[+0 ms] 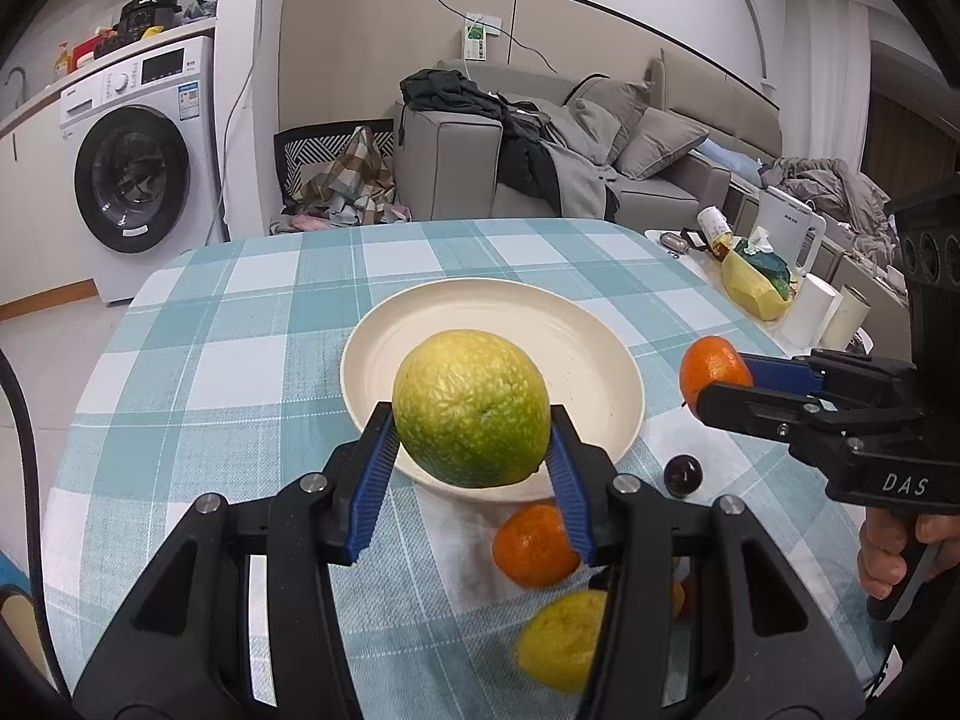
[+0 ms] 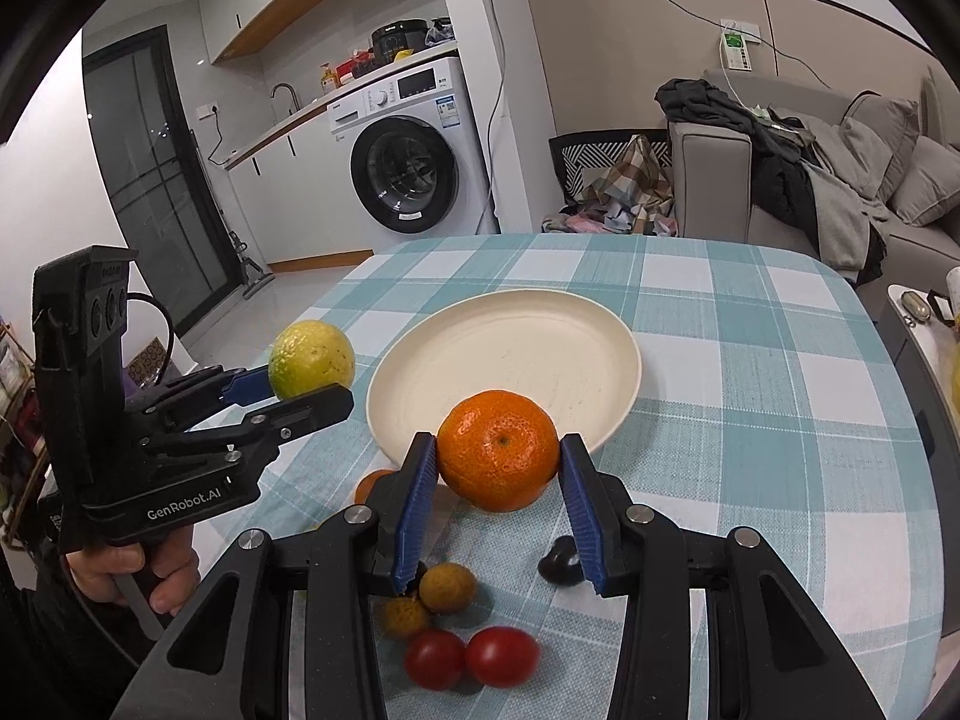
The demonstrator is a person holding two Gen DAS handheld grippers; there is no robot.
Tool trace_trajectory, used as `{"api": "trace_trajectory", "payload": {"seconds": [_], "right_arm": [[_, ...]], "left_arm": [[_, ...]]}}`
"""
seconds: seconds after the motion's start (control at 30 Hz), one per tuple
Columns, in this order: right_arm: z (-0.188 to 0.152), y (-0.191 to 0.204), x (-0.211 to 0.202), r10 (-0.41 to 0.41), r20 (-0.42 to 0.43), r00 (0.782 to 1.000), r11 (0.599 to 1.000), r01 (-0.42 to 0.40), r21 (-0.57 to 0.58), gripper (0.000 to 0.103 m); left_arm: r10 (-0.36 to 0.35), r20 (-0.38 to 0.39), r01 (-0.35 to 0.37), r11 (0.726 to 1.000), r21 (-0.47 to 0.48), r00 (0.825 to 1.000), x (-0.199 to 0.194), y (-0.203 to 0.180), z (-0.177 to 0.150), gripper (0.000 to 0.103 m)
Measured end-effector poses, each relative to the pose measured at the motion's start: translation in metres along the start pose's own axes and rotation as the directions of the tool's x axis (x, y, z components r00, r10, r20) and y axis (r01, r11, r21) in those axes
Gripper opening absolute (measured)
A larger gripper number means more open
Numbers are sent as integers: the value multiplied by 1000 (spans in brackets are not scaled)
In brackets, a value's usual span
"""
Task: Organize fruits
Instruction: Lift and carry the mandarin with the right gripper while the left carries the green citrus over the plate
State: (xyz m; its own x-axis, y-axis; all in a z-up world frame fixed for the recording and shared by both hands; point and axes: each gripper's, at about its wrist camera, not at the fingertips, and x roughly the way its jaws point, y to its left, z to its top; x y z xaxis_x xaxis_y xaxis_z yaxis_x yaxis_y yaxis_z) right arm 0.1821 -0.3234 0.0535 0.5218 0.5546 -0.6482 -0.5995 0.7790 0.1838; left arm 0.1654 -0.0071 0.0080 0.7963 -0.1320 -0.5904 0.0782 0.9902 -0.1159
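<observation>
Left tool (image 1: 474, 456) gripping large yellow-green citrus (image 1: 471, 408); right tool (image 2: 498, 480) gripping round orange mandarin (image 2: 498, 450); cream round plate (image 2: 510, 348), frame centre, unfilled; small fruits remaining on desk (image 2: 750, 390).

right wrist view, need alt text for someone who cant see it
The right gripper holds an orange mandarin at the near rim of an empty cream plate on a checked tablecloth. At left, the left gripper holds a yellow-green citrus. Two cherry tomatoes and two small brown fruits lie below.
</observation>
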Motion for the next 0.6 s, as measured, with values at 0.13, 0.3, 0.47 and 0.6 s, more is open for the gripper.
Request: {"api": "trace_trajectory", "payload": {"seconds": [0.13, 0.3, 0.47, 0.6], "right_arm": [[3, -7, 9, -1, -10, 1000, 1000, 1, 15, 43], [6, -14, 21, 4, -33, 999, 1000, -4, 27, 43], [7, -16, 31, -2, -53, 999, 1000, 4, 31, 43], [8, -18, 38, -4, -62, 998, 999, 6, 33, 43]], "left_arm": [[-5, -19, 5, 1000, -11, 1000, 15, 0, 4, 46], [-7, -35, 7, 1000, -13, 999, 32, 0, 6, 46], [-3, -53, 2, 1000, -13, 999, 46, 2, 8, 46], [2, -68, -3, 1000, -8, 998, 55, 2, 8, 46]]}}
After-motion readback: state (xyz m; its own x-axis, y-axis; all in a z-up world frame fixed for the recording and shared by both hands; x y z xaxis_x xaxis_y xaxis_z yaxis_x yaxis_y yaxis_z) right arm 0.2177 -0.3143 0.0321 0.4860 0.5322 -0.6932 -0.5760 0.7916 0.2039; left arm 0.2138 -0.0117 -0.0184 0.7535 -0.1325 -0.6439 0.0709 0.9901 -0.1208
